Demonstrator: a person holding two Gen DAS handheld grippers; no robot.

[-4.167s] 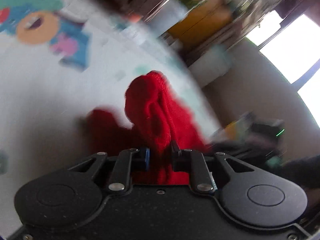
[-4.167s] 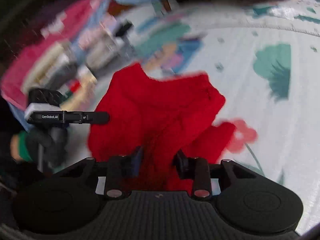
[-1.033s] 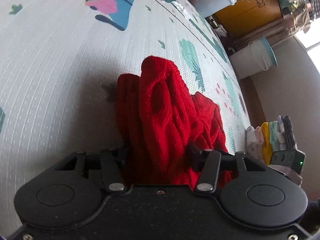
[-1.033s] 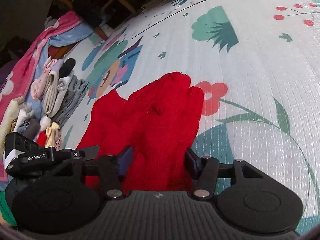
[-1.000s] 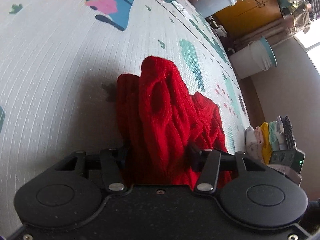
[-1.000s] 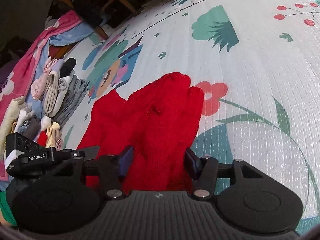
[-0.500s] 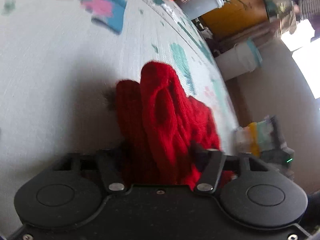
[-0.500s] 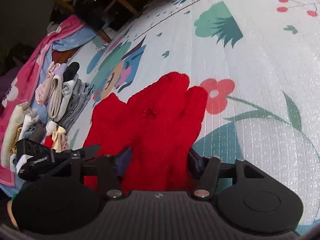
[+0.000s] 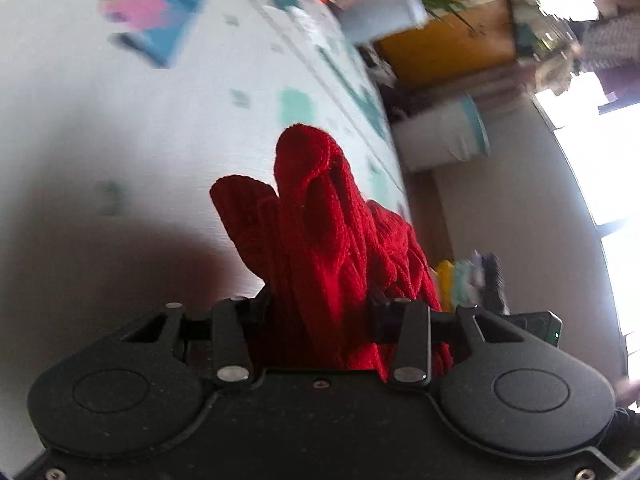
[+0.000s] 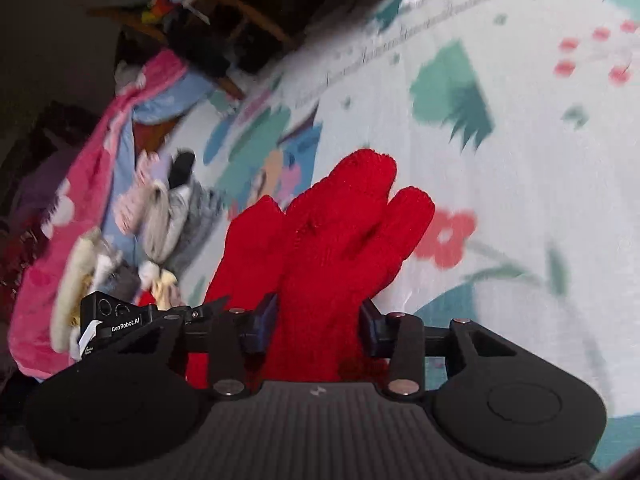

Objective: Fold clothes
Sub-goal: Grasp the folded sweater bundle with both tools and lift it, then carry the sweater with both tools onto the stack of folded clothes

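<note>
A red knitted garment (image 9: 320, 240) fills the gap between the jaws of my left gripper (image 9: 320, 312), bunched into upright folds over the play mat (image 9: 120, 120). In the right wrist view the same red knit (image 10: 332, 240) lies between the jaws of my right gripper (image 10: 316, 328), its far end spread in rounded lobes. Both grippers are part-way closed with the cloth between the fingers. The other gripper's body (image 10: 116, 320) shows at the lower left of the right wrist view. The fingertips are hidden by the cloth.
A row of folded socks and small clothes (image 10: 160, 216) lies on a pink and blue blanket (image 10: 92, 160) to the left. A white bin (image 9: 444, 136) and an orange cabinet (image 9: 444, 52) stand beyond the mat's edge. Wooden furniture legs (image 10: 240, 40) stand at the back.
Both views have lifted and tilted, with motion blur. The red knit stays between both pairs of jaws and rises a little off the mat.
</note>
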